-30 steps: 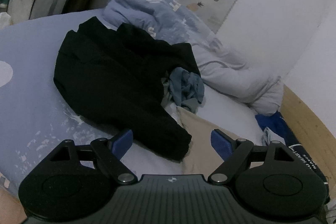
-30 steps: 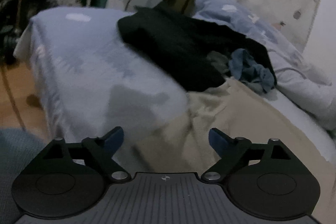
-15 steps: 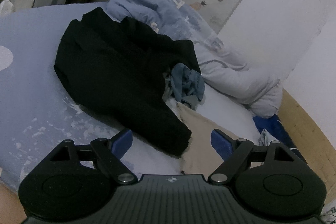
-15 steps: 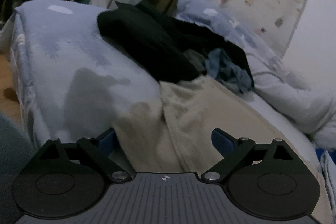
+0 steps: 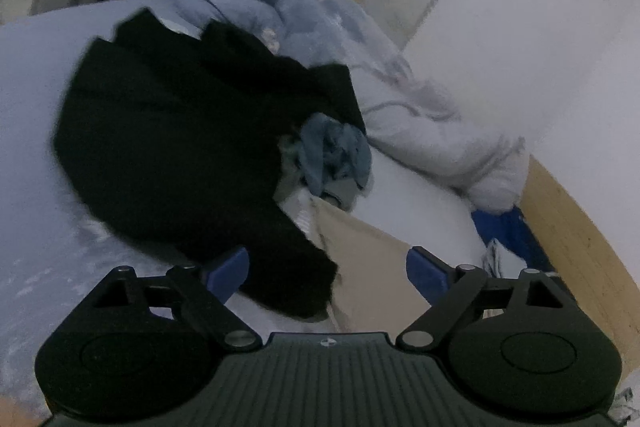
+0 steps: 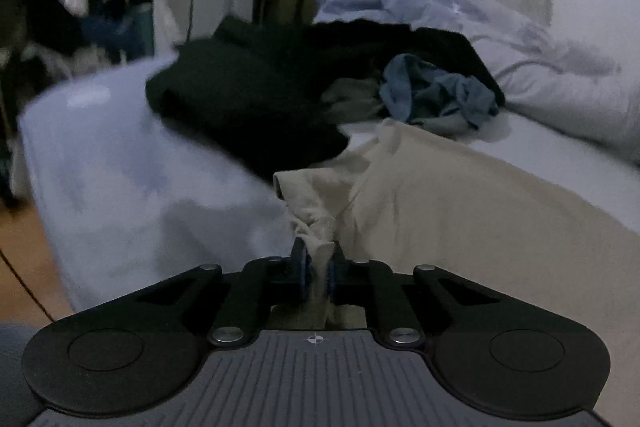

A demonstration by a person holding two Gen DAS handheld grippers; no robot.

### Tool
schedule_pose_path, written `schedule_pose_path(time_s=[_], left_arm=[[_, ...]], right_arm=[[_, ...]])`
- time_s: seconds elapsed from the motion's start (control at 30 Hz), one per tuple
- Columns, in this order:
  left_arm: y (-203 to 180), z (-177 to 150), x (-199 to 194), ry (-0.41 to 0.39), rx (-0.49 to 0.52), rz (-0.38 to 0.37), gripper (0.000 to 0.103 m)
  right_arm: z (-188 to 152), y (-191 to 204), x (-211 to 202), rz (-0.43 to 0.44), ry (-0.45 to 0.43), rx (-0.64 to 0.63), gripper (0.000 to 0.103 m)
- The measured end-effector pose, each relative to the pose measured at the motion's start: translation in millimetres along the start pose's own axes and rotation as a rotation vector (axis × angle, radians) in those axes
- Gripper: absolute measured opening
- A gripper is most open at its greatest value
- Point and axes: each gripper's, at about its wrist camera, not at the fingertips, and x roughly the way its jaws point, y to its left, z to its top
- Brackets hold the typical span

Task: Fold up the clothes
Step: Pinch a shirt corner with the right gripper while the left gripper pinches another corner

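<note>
Clothes are lying in a heap on a bed with a pale blue sheet. Seen from the left wrist, the left gripper is hovering over the sheet's near edge, its jaws spread wide and opening, gripping nothing. A black garment is sprawling across the sheet just beyond the blue fingertips. A crumpled blue garment is sitting against the black garment's right side. A beige garment is lying just below both, reaching between the open jaws. A rumpled duvet is bunching behind the black garment, by the wall.

Seen from the right wrist, the right gripper is closing, its jaws clamping a twisted corner of the beige garment. That cloth is spreading rightward across the sheet. The black garment and the blue garment are resting just behind it.
</note>
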Motion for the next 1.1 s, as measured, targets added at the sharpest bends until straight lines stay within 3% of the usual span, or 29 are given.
schedule_pose_path(time_s=[0.23, 0.43, 0.57, 0.63, 0.67, 0.7, 0.73, 0.87, 1.1], left_arm=[[-28.0, 20.8, 92.8, 0.168, -0.039, -0.09, 0.096], [-33.7, 24.7, 181.7, 0.3, -0.032, 0.106, 0.097], [-34.5, 27.4, 221.4, 0.344, -0.035, 0.127, 0.095], [-31.5, 30.7, 233.8, 0.348, -0.052, 0.162, 0.079], [-29.8, 31.4, 237.2, 0.349, -0.068, 0.185, 0.057], [-27.8, 31.6, 239.5, 0.351, -0.09, 0.201, 0.027], [-26.8, 31.5, 239.6, 0.353, -0.111, 0.206, 0.018], [-46.4, 38.1, 223.9, 0.316, -0.072, 0.198, 0.016], [-114.4, 56.6, 193.0, 0.263, -0.026, 0.087, 0.015]], right_arm=[[11.9, -45.0, -38.5, 0.026, -0.086, 0.143, 0.01], [15.0, -68.5, -49.6, 0.027, -0.116, 0.179, 0.01], [13.6, -70.7, -49.0, 0.049, -0.126, 0.172, 0.01], [14.1, -70.5, -50.7, 0.058, -0.134, 0.167, 0.01], [14.3, -71.0, -52.0, 0.062, -0.137, 0.169, 0.01], [14.6, -72.3, -53.2, 0.064, -0.139, 0.17, 0.01], [15.0, -73.7, -54.3, 0.066, -0.142, 0.171, 0.01], [15.5, -85.8, -61.7, 0.067, -0.152, 0.205, 0.01], [15.5, -115.5, -101.3, 0.072, -0.204, 0.297, 0.01]])
